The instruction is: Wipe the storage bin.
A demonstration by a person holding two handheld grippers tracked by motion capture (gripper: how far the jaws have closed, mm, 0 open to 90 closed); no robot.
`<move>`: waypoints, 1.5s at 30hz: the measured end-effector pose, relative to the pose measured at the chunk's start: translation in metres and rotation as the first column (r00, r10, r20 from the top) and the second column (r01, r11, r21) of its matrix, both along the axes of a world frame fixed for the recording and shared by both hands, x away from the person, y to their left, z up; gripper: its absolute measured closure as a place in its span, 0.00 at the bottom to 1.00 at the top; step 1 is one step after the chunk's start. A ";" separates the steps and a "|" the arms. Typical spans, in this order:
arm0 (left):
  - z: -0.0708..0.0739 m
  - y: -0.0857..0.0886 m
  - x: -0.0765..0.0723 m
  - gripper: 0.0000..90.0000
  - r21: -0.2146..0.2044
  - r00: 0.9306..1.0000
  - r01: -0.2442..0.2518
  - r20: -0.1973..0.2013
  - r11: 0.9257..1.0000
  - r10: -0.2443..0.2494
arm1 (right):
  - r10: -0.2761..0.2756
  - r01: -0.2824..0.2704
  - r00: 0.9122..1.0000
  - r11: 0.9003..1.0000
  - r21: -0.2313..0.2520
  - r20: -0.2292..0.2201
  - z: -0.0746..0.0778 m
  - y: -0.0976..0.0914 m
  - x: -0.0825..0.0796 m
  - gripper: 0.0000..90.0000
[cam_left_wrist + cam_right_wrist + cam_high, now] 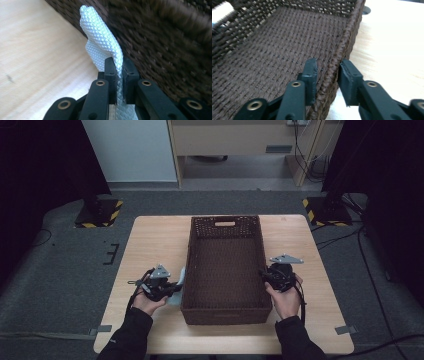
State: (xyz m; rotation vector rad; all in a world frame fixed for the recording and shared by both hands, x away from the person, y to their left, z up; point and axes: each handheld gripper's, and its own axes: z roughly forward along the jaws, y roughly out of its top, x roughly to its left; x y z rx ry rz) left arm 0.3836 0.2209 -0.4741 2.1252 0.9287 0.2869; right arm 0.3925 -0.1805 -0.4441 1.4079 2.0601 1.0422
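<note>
**Cloth pinched beside the basket, right jaws astride its rim**

Nearest the person, two dark-sleeved forearms come in over the front edge of the wooden table (150,237). The left gripper (119,75) has its jaws closed tight on a pale, diamond-textured cloth (101,42); the fabric stands up out of the pads in a folded, curling strip, right against the outer left wall of the brown woven basket (225,265). In the high view the same cloth (181,279) shows as a light patch between the left gripper (172,287) and that wall, outside the basket and not yet over the rim.

Across the basket, the right gripper (328,75) straddles the right-hand rim, one pad inside the wall and one outside. The jaws stand at a narrow gap around the weave, and the pads seem not quite to press on it, so this looks like a hold being set rather than a firm one. In the high view the right gripper (267,276) sits at the middle of that long side.

Farther off, the basket's bottom lies bare up to the far wall with its handle slot.

The step in hand appears to be bringing the cloth to the basket while the other hand steadies it. The next move likely calls for lifting the cloth clear of the left wall, carrying it over the bare bottom, and only then letting go, with the right jaws firm on the rim so the basket does not slide.
</note>
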 end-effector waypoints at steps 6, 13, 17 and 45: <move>0.038 0.001 -0.011 0.93 -0.061 0.993 0.014 0.114 0.998 -0.007 | 0.044 -0.046 0.998 0.998 0.040 0.054 0.010 -0.008 -0.006 0.64; 0.035 -0.003 -0.014 0.93 -0.047 0.994 0.038 0.102 0.998 -0.033 | 0.069 -0.069 0.997 0.998 0.003 0.018 0.006 -0.005 -0.006 0.62; 0.015 -0.001 -0.012 0.93 -0.020 0.999 0.020 0.031 1.000 -0.019 | 0.066 -0.066 0.998 0.998 -0.020 -0.009 0.001 -0.004 -0.004 0.68; 0.012 -0.007 -0.021 0.93 0.018 0.999 0.038 0.023 0.999 -0.038 | 0.034 -0.035 0.998 0.999 0.023 0.054 0.009 -0.007 -0.002 0.55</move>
